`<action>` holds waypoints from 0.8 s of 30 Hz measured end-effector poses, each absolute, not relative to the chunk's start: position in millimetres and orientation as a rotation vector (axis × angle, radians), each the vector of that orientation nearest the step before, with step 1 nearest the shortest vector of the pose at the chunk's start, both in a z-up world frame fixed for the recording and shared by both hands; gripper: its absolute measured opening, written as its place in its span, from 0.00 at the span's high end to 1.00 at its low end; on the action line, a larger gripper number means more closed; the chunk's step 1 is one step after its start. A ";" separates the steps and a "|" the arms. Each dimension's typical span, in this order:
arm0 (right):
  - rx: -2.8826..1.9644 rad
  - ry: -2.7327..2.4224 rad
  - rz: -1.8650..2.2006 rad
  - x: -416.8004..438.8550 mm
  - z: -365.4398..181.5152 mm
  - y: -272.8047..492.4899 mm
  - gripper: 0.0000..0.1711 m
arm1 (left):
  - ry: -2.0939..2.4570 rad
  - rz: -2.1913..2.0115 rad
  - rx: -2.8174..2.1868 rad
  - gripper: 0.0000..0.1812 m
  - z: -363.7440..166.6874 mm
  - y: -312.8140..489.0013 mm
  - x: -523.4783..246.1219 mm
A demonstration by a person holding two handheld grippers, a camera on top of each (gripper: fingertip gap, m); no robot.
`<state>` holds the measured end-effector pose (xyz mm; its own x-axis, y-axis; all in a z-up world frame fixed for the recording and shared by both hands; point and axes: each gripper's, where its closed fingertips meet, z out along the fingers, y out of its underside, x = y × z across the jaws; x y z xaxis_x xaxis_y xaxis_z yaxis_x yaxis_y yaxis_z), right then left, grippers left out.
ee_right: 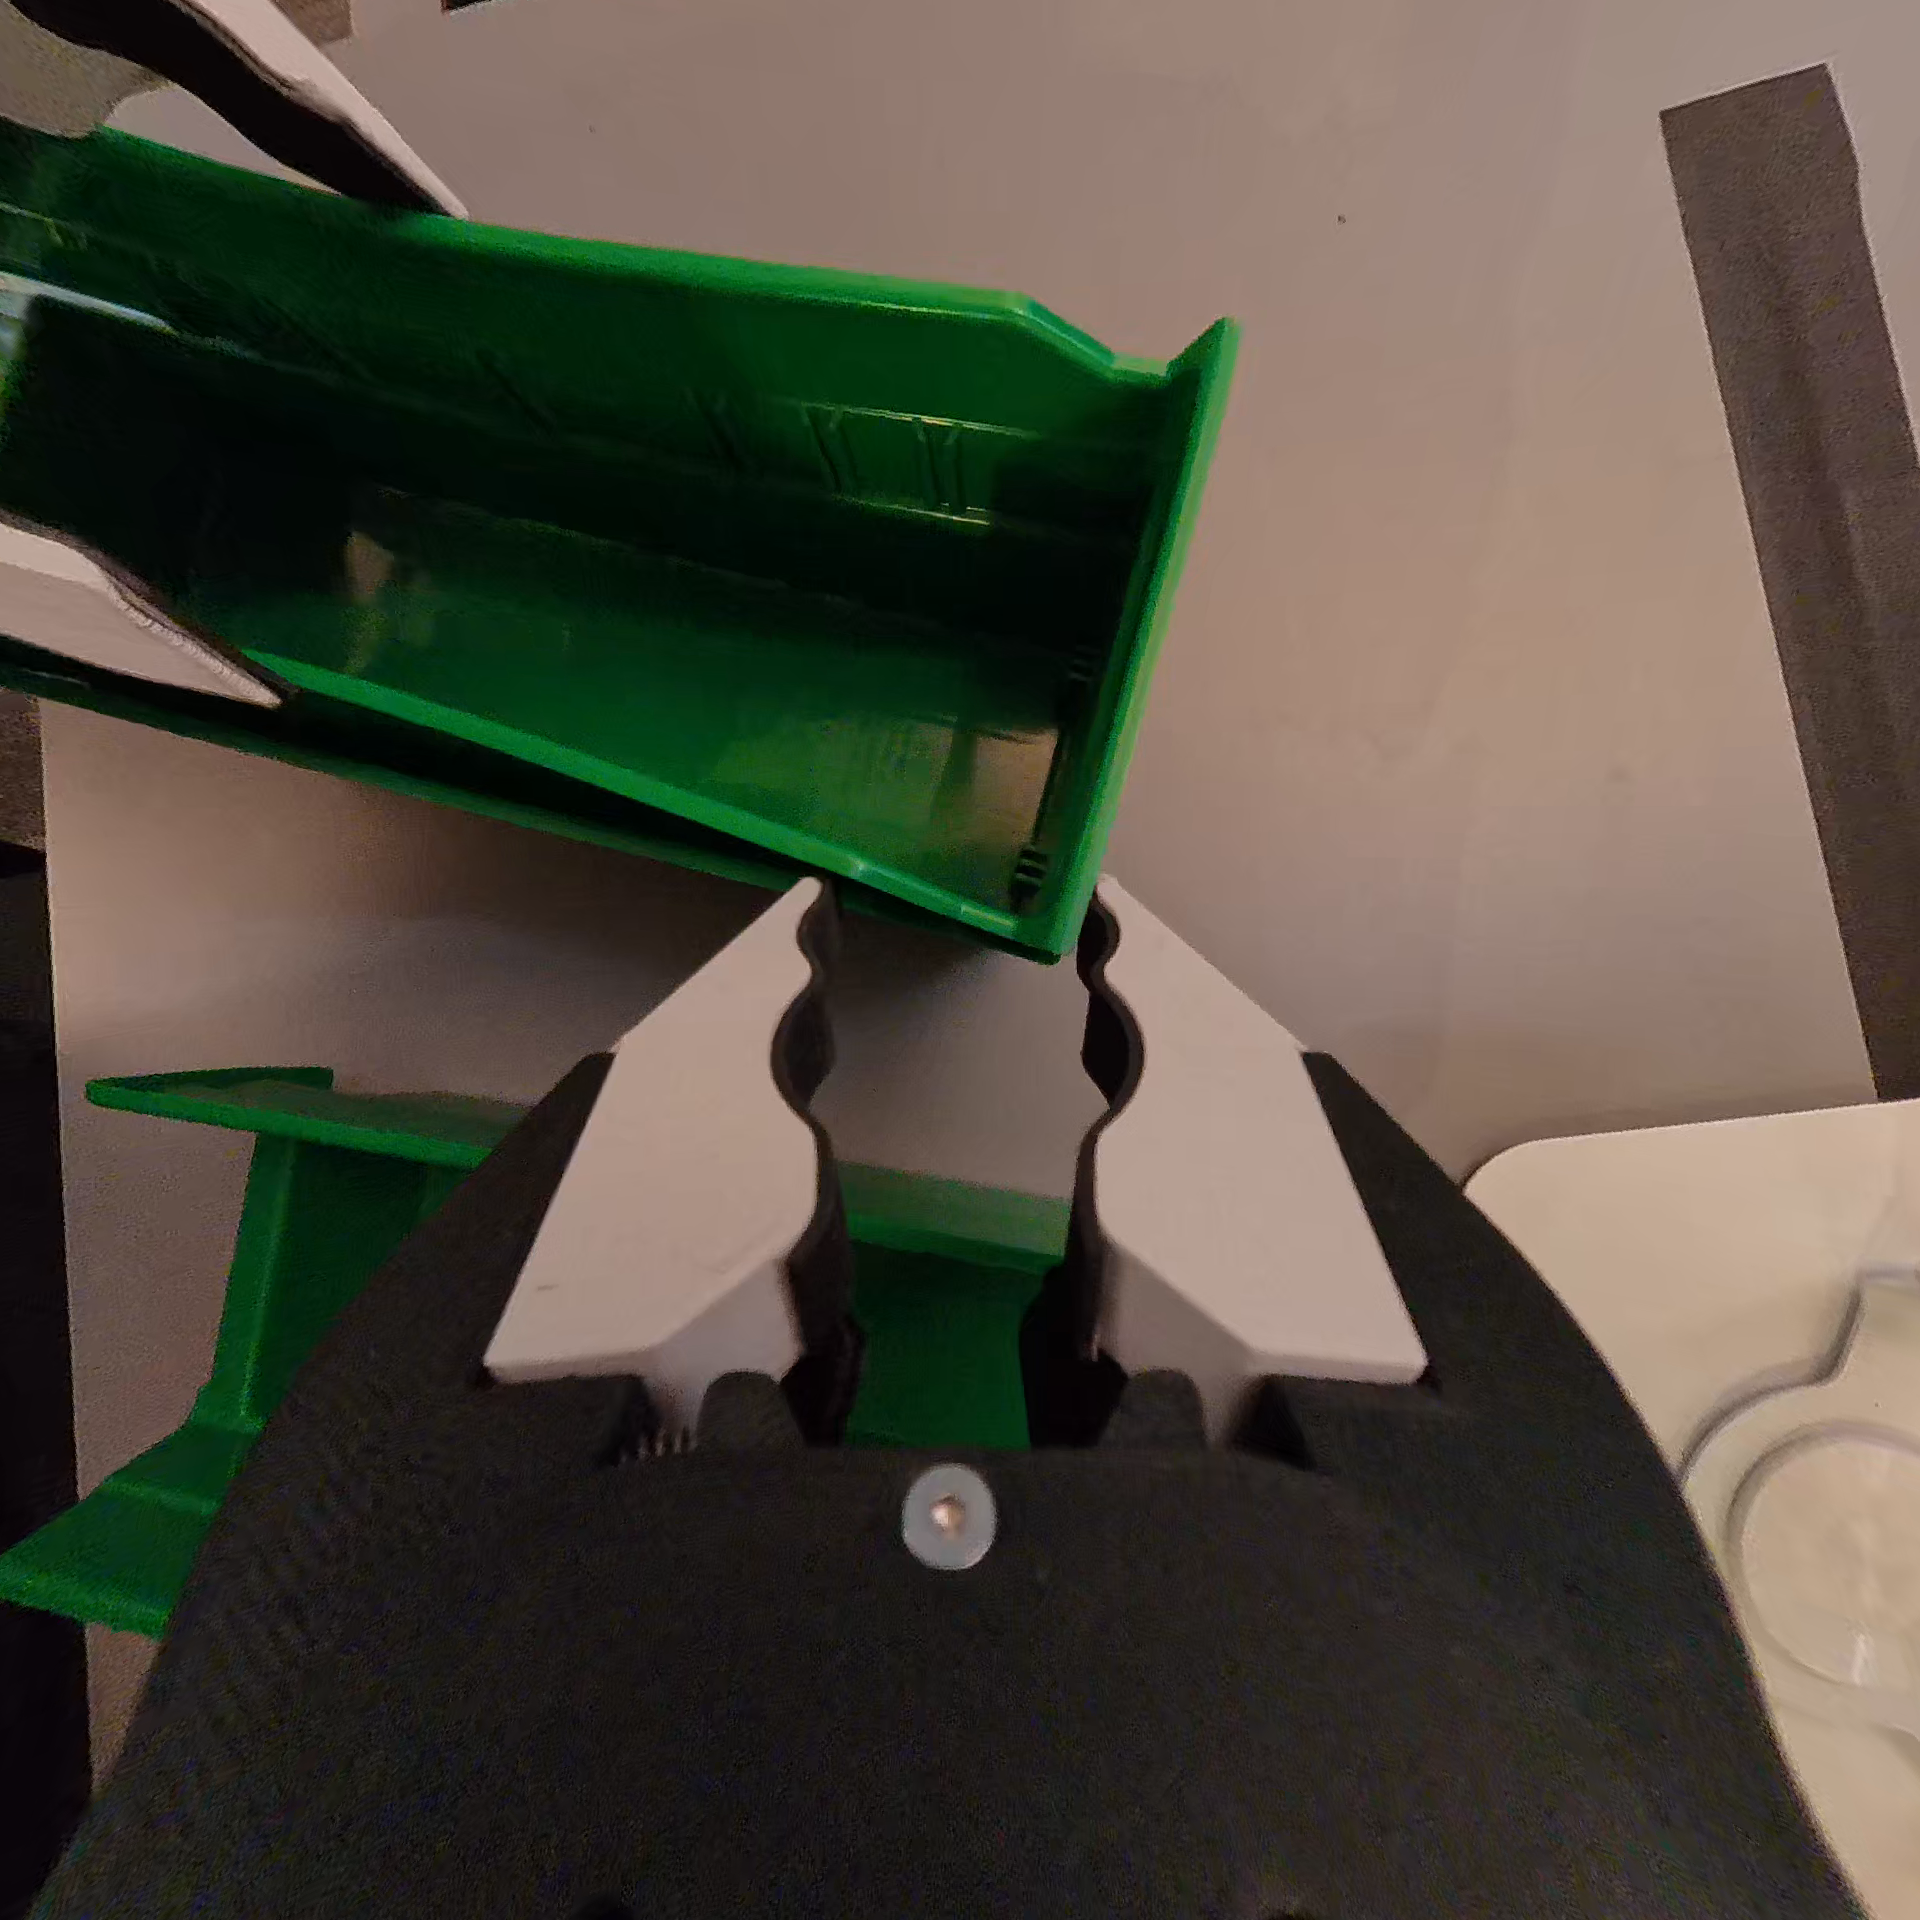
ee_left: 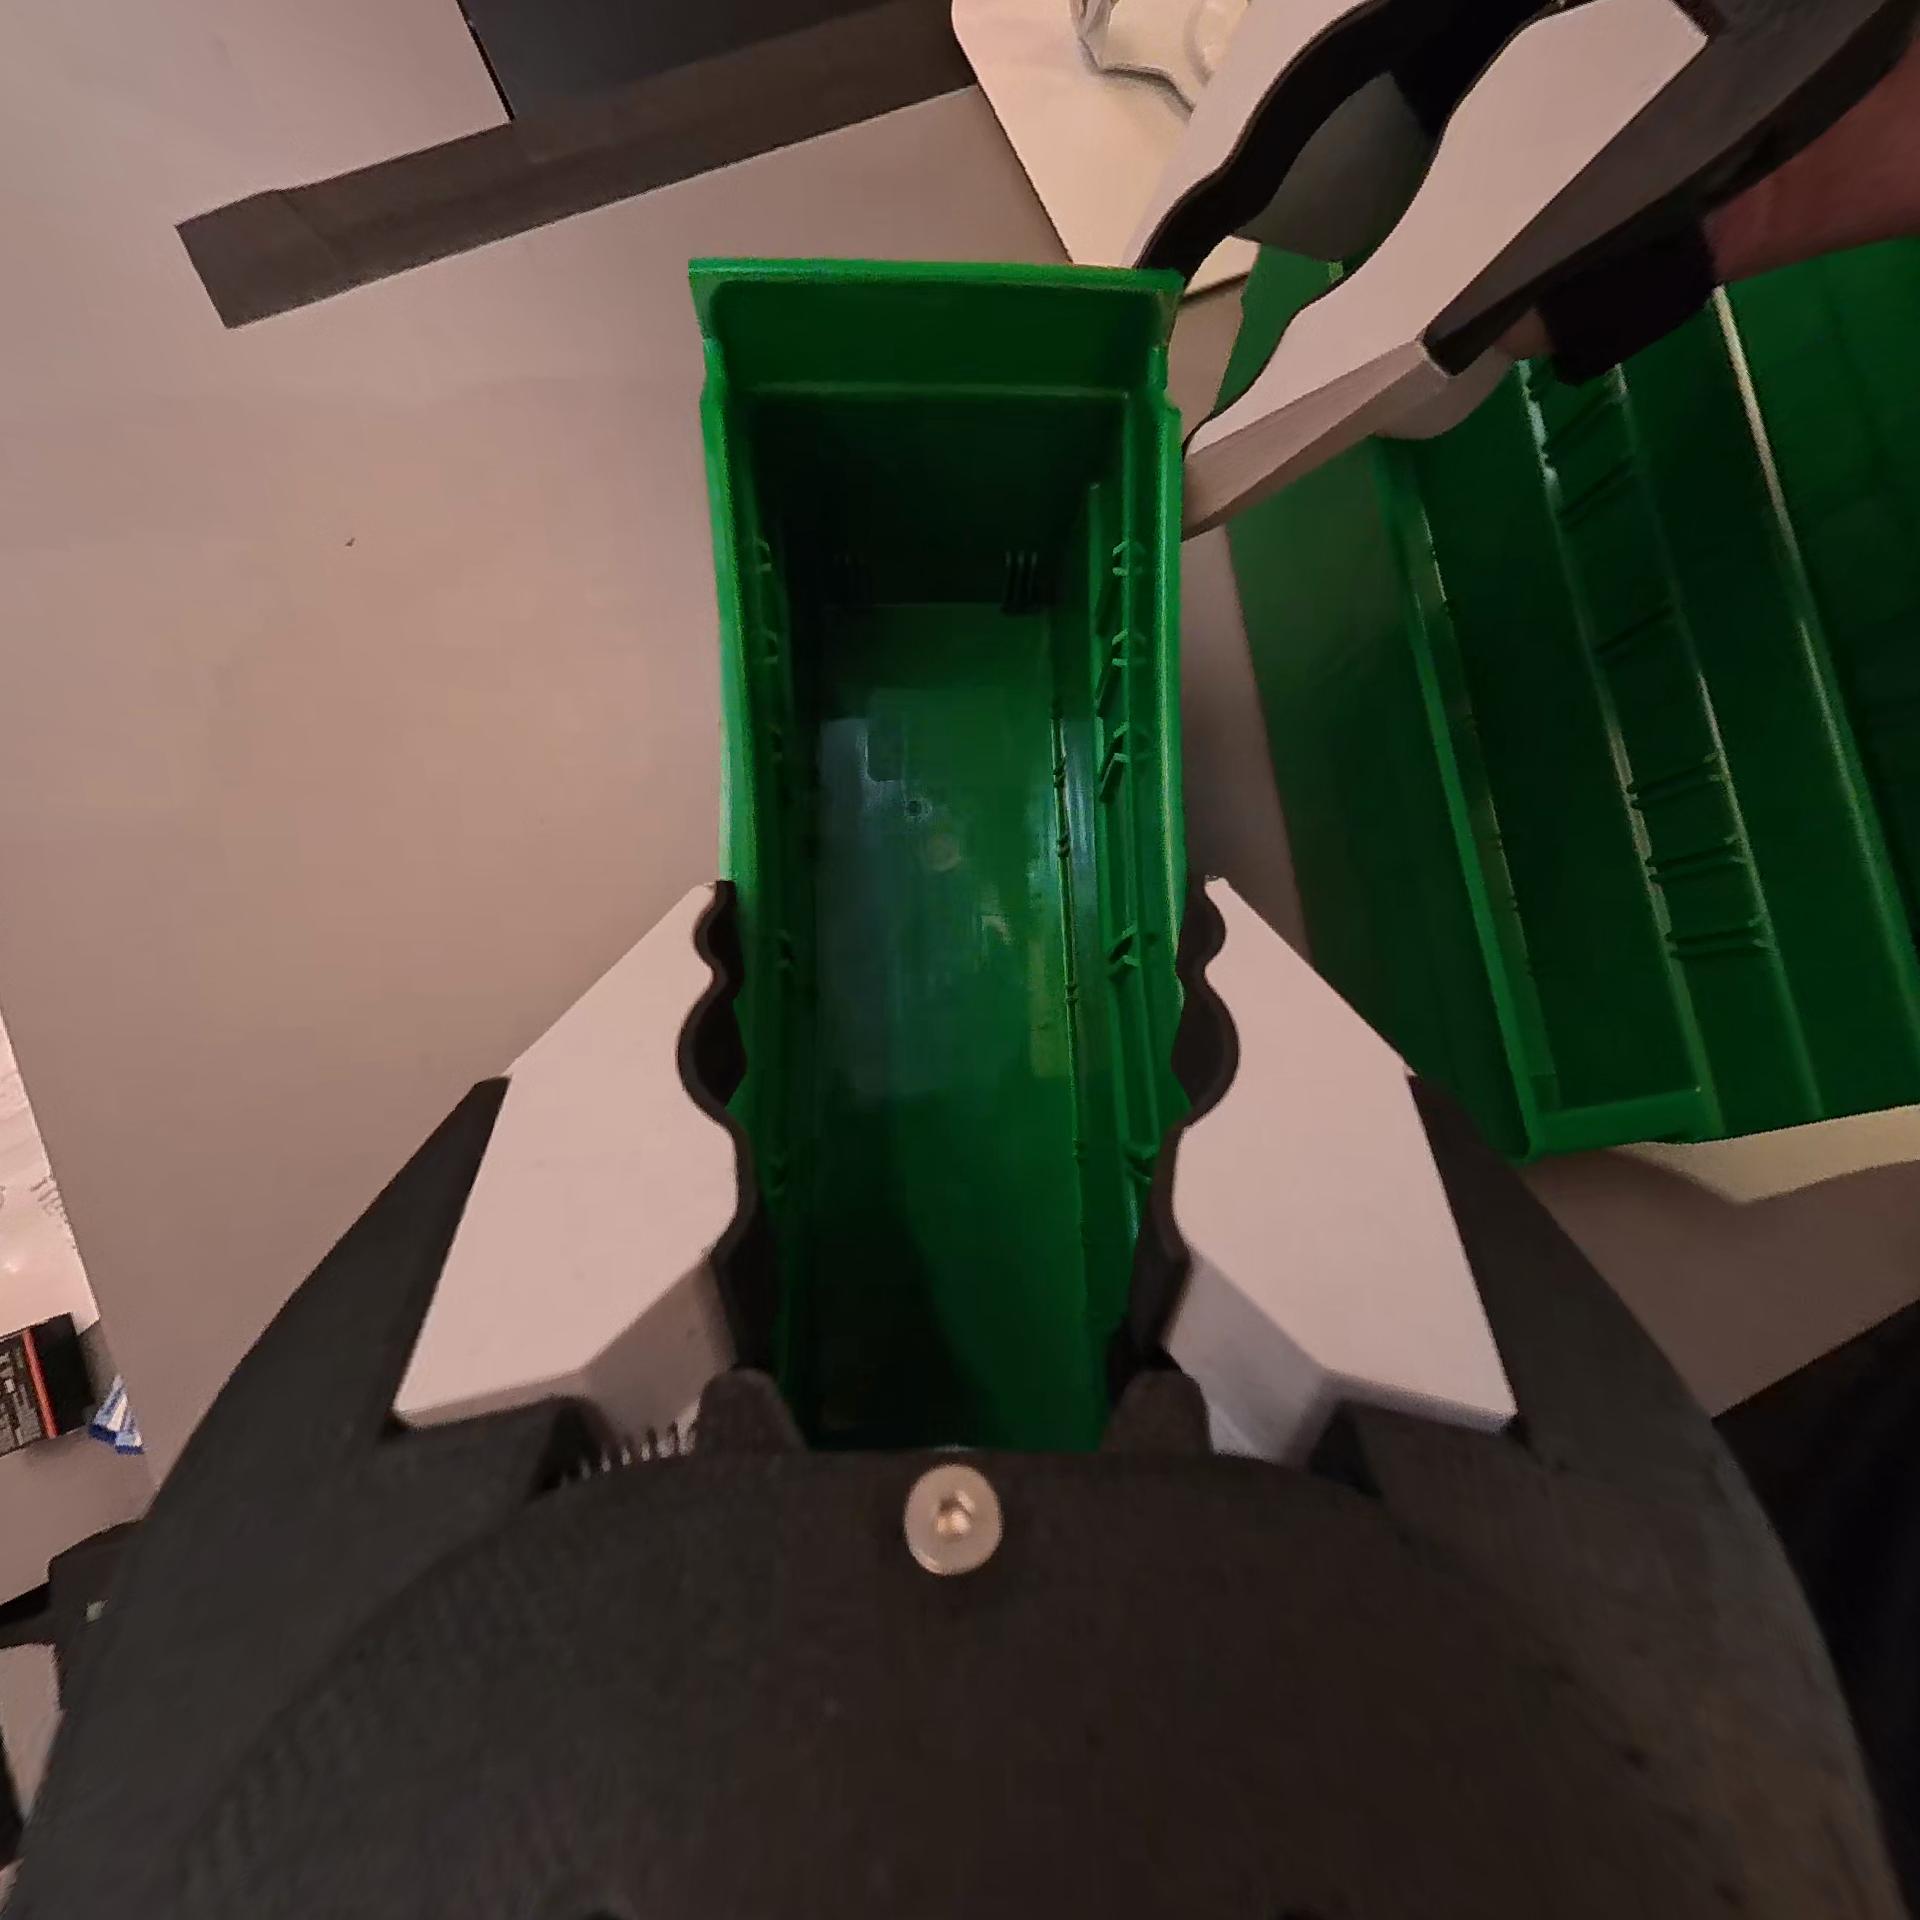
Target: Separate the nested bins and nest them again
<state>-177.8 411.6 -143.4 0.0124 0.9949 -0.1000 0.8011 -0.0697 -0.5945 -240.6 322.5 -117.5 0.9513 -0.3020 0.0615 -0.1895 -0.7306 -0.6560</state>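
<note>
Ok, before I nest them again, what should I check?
1. Left gripper clamped on held bin by both side walls: ok.
2. Held bin separate from second bin: ok.
3. Right gripper open and empty: ok.
4. Held bin lined up over second bin: not ok, it sits off to the side and tilted.
5. Held bin empty inside: ok.
6. Second bin empty inside: cannot tell, partly hidden.

No legible text or markings.
</note>
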 end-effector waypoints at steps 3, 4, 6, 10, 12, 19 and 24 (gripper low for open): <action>-1.923 -1.898 0.641 -172.2 -148.9 413.2 0.73 | 0.176 -0.136 -2.293 0.64 -97.5 330.3 -266.8; -1.921 -1.882 0.664 -174.0 -147.4 412.4 0.73 | 0.180 -0.230 -2.224 0.68 -83.9 333.0 -260.3; -1.936 -1.850 0.731 -177.8 -144.3 408.5 0.76 | 0.286 -0.079 -2.335 0.77 -96.8 328.1 -265.3; -1.936 -1.874 0.732 -181.7 -146.2 402.1 0.75 | 0.286 -0.145 -2.422 0.54 -113.5 327.0 -260.3; -1.932 -1.896 0.706 -181.4 -148.2 401.0 0.75 | 0.332 -0.149 -2.498 0.34 -122.3 327.7 -255.7; -1.934 -1.896 0.712 -182.2 -149.2 401.2 0.76 | 0.532 -0.024 -2.710 0.27 -159.4 327.7 -248.8; -1.934 -1.898 0.706 -181.6 -149.6 402.6 0.75 | 0.487 -0.086 -2.679 0.43 -150.0 333.4 -248.1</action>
<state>-181.6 402.6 -149.6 -0.0157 0.9936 -0.1114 0.8246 -0.0502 -0.5635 -248.1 333.4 -150.0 0.9368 -0.3495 -0.0133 -0.3240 -0.8529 -0.4094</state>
